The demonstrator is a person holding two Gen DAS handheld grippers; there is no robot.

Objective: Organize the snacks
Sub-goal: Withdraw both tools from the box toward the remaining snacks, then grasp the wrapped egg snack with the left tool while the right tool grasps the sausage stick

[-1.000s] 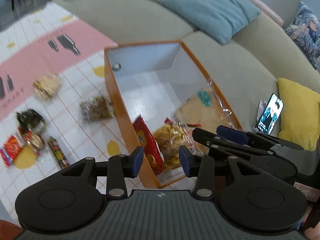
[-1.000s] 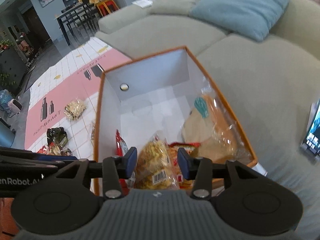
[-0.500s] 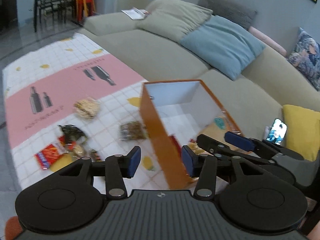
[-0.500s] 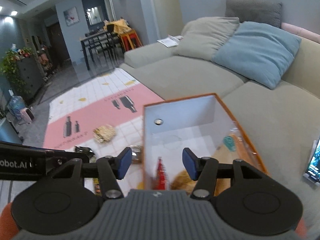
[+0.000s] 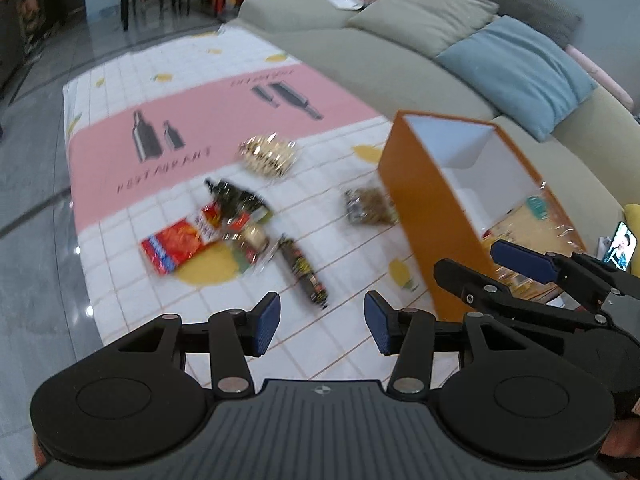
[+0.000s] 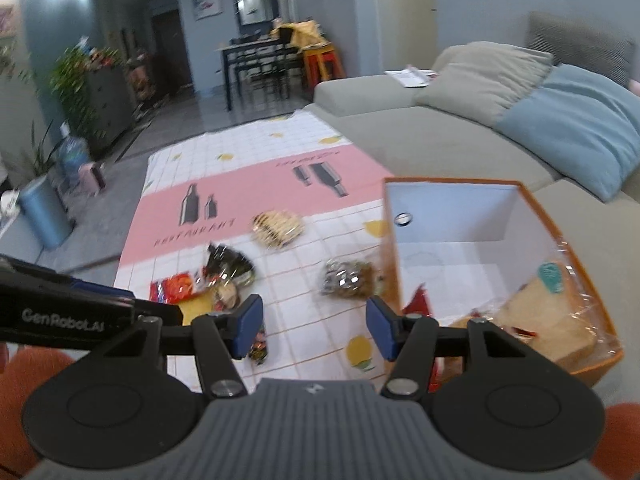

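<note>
Grippers point(image 5: 322, 322) point(image 6: 315, 328) wider, empty, swung from box point(image 5: 424, 216) toward floor snacks point(image 5: 224, 228)

Ahead and right of the left hand-held gripper point(image 5: 322, 322) sits the open box point(image 5: 424, 216) on the mat point(image 5: 224, 120), a bagged bread point(image 6: 560, 316) inside it. One snack bag point(image 5: 370, 206) touches the box's left wall. Further left is a snack cluster point(image 5: 224, 232), another bag point(image 5: 268, 154) behind it. The sofa point(image 5: 380, 60) runs behind the box.
</note>
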